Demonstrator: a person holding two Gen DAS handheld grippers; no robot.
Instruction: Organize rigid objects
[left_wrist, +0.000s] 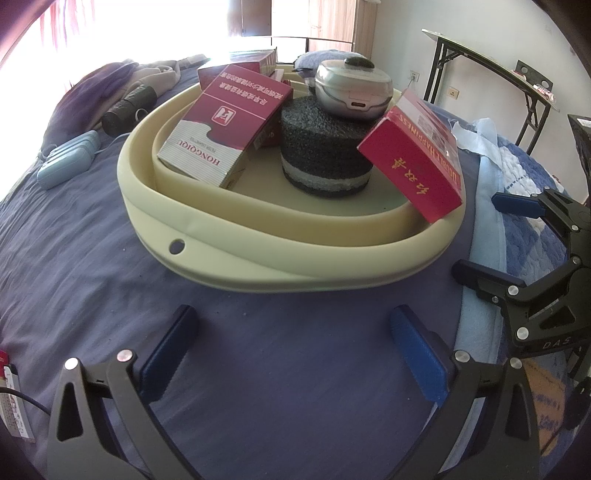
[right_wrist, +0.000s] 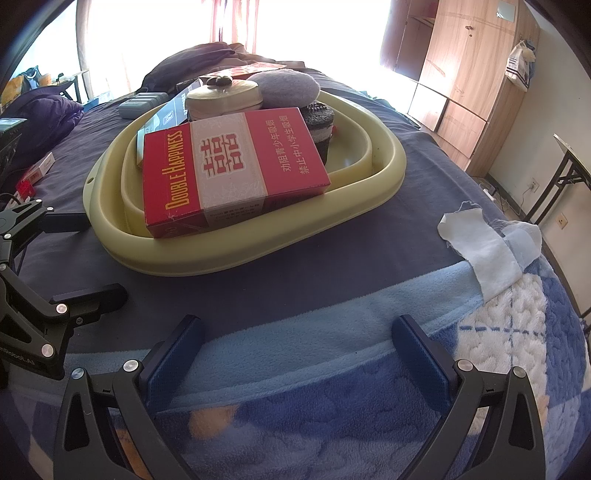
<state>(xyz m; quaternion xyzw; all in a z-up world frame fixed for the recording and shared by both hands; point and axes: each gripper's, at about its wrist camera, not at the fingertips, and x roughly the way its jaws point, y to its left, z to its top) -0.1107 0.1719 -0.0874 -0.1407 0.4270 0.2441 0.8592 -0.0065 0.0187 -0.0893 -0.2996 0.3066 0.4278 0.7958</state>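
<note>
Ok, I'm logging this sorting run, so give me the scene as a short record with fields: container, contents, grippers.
surface: bed with purple sheet
container: cream basin on the sheet
contents: Double Happiness box leaning on the basin's rim; Hongqiqu box tilted; dark foam cylinder with a silver case on top
outside basin: pale blue case, black roll
left gripper: open, empty, short of the basin
right gripper: open, empty, over the blue blanket

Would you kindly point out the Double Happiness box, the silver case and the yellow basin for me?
Double Happiness box (right_wrist: 236, 166): right wrist view, centre of its top face.
Silver case (left_wrist: 352, 86): left wrist view, middle of its side.
Yellow basin (left_wrist: 236, 225): left wrist view, near rim.
</note>
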